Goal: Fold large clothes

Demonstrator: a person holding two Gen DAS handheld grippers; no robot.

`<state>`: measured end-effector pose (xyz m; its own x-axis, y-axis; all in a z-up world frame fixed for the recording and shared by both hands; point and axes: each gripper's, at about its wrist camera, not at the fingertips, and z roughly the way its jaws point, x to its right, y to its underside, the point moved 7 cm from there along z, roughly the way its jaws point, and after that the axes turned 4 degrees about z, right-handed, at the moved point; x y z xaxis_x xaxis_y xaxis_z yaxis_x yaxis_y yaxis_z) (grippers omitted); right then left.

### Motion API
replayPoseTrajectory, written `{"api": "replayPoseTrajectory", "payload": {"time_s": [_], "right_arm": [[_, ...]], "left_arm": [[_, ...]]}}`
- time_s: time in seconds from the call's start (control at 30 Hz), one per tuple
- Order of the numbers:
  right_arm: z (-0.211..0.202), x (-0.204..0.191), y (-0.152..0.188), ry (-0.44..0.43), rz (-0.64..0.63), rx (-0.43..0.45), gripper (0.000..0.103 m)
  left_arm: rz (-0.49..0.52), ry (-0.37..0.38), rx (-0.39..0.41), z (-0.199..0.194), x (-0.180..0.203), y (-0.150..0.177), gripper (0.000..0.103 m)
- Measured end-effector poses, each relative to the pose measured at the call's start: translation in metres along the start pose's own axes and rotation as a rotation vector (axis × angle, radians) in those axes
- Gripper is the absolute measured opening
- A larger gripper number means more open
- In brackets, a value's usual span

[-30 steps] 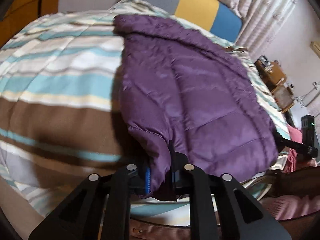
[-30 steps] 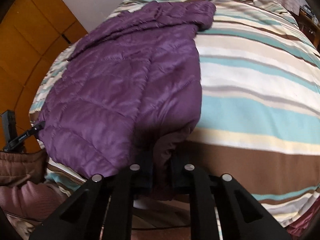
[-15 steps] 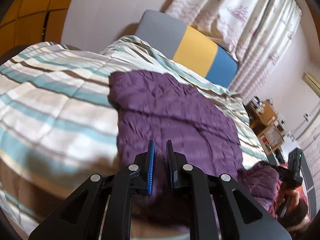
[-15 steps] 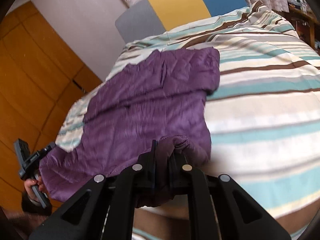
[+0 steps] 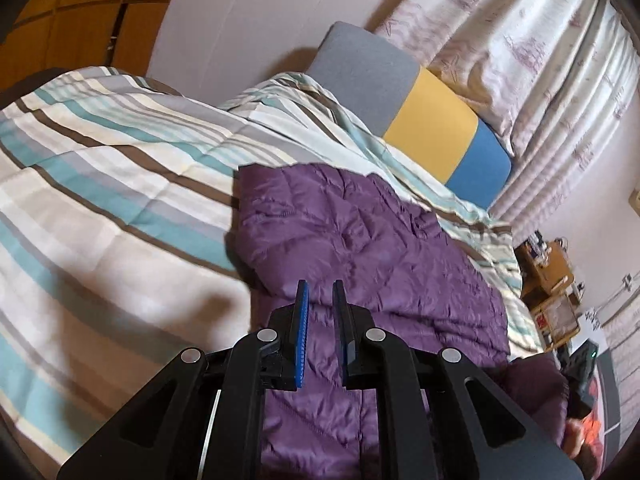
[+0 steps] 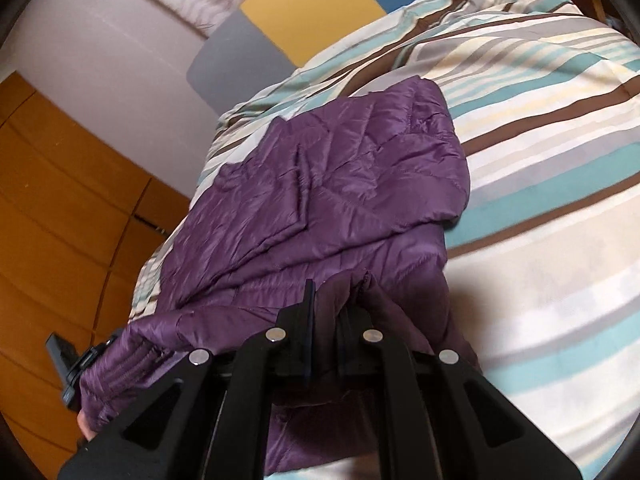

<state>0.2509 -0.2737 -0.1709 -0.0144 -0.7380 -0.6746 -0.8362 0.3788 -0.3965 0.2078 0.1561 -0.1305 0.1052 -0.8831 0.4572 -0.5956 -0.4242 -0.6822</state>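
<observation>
A purple quilted puffer jacket (image 5: 372, 248) lies on a striped duvet (image 5: 100, 184); it also shows in the right wrist view (image 6: 332, 184). My left gripper (image 5: 318, 292) hovers over the jacket's near part with a narrow gap between its jaws, and nothing shows between them. My right gripper (image 6: 332, 296) is shut on a bunched fold of the jacket's hem and holds it lifted above the duvet (image 6: 540, 160). The other gripper (image 6: 66, 364) shows at the jacket's far corner in the right wrist view.
A grey, yellow and blue headboard cushion (image 5: 420, 120) stands at the bed's far end under pale curtains (image 5: 520, 40). Orange wooden wardrobe panels (image 6: 60, 220) flank the bed. A wooden side table with clutter (image 5: 548, 276) stands to the right.
My left gripper has let go of the jacket hem and risen, tilting up toward the headboard. My right gripper has lifted with its fold still held.
</observation>
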Motion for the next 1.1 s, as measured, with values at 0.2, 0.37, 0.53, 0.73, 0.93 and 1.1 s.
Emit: {"api": "replayPoseTrajectory", "payload": {"time_s": [0.2,0.37,0.53,0.73,0.93,1.1], "right_arm": [[0.009,0.022,-0.028,0.054,0.123,0.114,0.006],[0.02,0.038,-0.042,0.078,0.154,0.168,0.015],[-0.001,0.034,-0.047,0.002,0.128,0.267,0.077],[-0.02,0.027,-0.03,0.083,-0.071,0.262,0.09],[0.012,0.02,0.003,0.154,-0.215,0.131,0.039],[0.01,0.01,0.025,0.099,-0.26,0.077,0.018]], "left_arm": [[-0.061,-0.077,0.121,-0.012,-0.027,-0.027,0.012],[-0.064,-0.103,0.094,-0.014,-0.045,-0.007,0.092],[-0.094,0.003,0.12,-0.024,-0.04,0.028,0.096],[-0.1,0.151,0.025,-0.003,-0.008,0.059,0.096],[-0.003,0.173,-0.079,0.026,0.031,0.077,0.061],[0.077,0.165,-0.159,0.026,0.042,0.092,0.022]]}}
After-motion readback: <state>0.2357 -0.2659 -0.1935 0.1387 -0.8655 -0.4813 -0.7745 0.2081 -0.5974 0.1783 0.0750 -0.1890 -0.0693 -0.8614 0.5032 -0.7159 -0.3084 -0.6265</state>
